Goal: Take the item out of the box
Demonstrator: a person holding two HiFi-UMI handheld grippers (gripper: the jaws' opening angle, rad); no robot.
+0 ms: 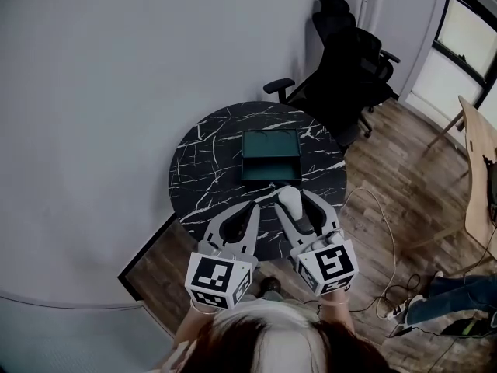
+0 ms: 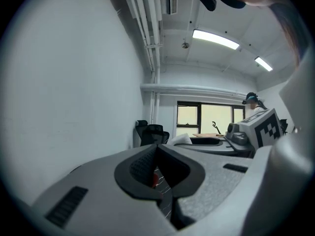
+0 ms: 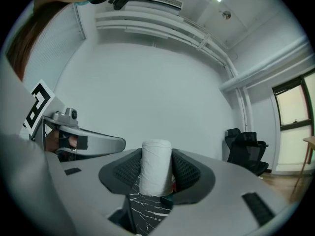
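right gripper view: right tool [image 3: 156,178] clamps white roll [image 3: 156,161]; left tool [image 2: 158,170] closed; head view adds green box [image 1: 270,167].

An office: swivel chairs [image 1: 345,61], strip lights [image 2: 215,39], wood floor [image 1: 404,177].

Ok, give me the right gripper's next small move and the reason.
Probably lower the right gripper toward the bare marble table on the near side of the green box. Its jaws clamp the white roll, which is out of the box and held above the tabletop, so setting it down seems all that is left.
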